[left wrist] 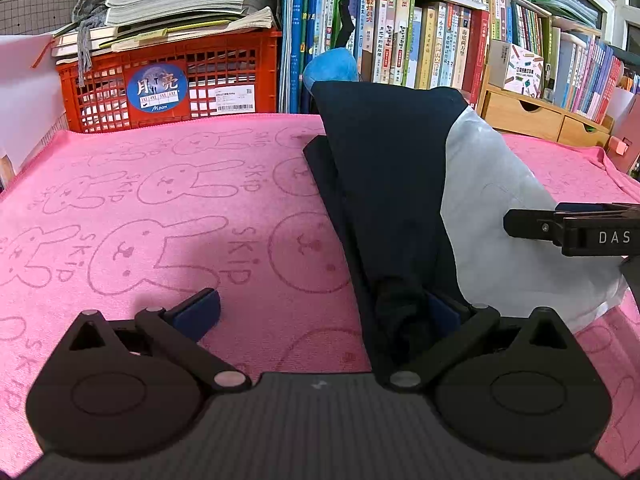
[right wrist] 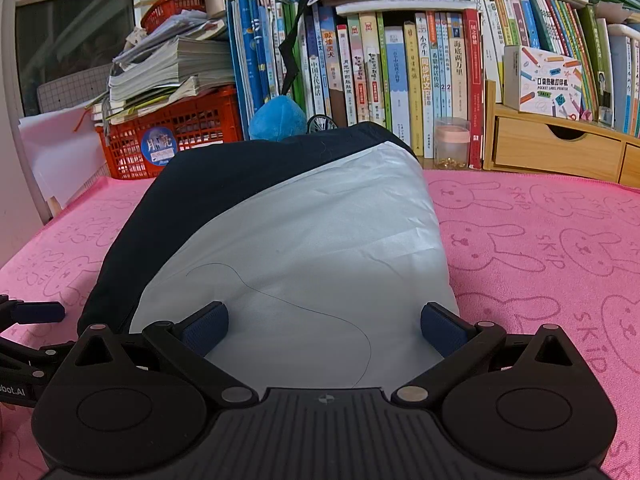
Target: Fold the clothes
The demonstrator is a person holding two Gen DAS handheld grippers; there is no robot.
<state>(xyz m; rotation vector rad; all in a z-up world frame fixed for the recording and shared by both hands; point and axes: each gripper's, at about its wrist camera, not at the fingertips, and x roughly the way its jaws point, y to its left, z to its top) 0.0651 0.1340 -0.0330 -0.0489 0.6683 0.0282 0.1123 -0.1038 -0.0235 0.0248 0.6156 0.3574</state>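
Both grippers are spread wide, gripping nothing. The navy-and-white garment lies straight ahead of the right gripper, its white panel between the fingers; the left gripper has the navy edge bunched against its right finger. A fold looks ready to begin (my guess); next, each must pinch a near edge. Beneath is a pink bunny towel; beyond, bookshelves and a red crate.

Both wrist cameras sit low, close over the pink towel, facing the bookshelf they share.
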